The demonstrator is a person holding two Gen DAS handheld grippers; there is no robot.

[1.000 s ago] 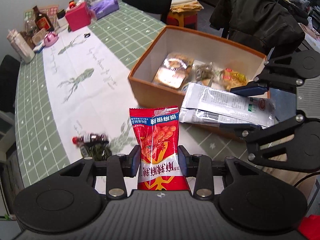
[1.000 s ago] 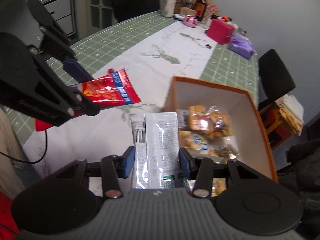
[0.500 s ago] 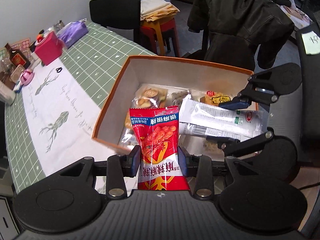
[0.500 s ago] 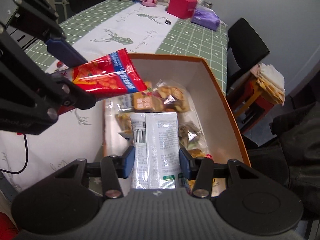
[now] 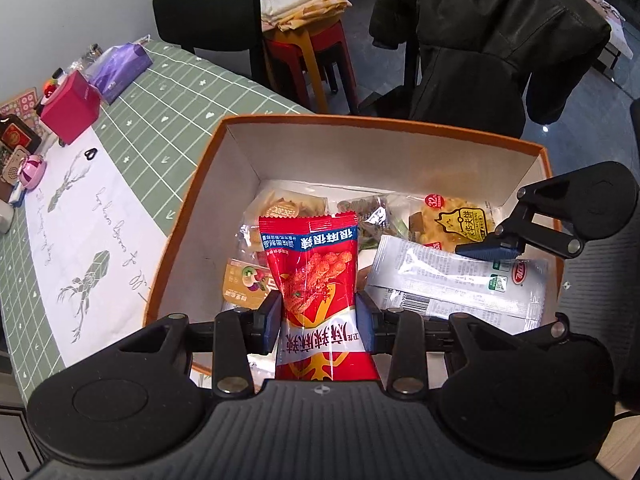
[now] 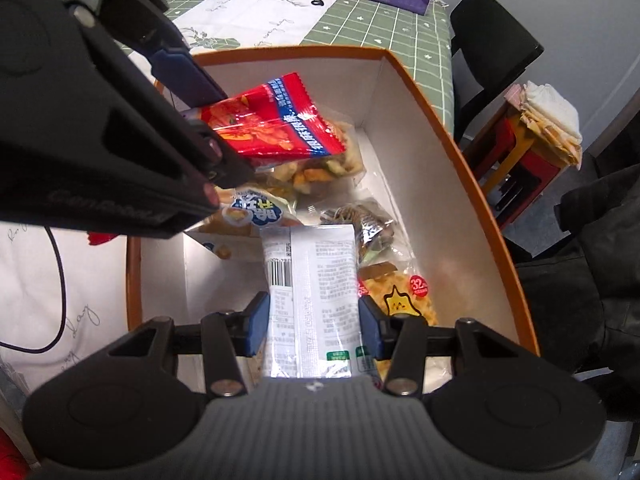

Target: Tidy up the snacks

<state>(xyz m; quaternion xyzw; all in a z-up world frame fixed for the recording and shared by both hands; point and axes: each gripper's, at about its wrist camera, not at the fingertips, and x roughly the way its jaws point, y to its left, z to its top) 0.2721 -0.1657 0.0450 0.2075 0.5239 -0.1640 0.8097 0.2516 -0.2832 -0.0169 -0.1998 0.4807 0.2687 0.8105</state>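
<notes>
My left gripper (image 5: 318, 316) is shut on a red snack packet (image 5: 312, 272) with a blue band, held over the near left part of the orange-rimmed box (image 5: 360, 124). My right gripper (image 6: 314, 320) is shut on a white snack packet (image 6: 312, 292) with a barcode, hanging inside the box (image 6: 472, 184) over its near end. In the right wrist view the red snack packet (image 6: 276, 124) juts from the left gripper at upper left; in the left wrist view the white snack packet (image 5: 456, 280) lies across the right side. Several wrapped snacks (image 5: 452, 220) cover the box floor.
The box sits on a green checked tablecloth (image 5: 168, 112) with a white runner (image 5: 80, 232). A pink box (image 5: 70, 106), a purple pack (image 5: 120, 66) and bottles stand at the far end. A black chair (image 5: 212, 12), a red stool with folded cloths (image 5: 304, 4) and a dark jacket (image 5: 480, 40) stand beyond the table.
Both grippers have travelled from beside the box to over its inside and sunk lower, each still gripping its packet. The box now fills both views.
</notes>
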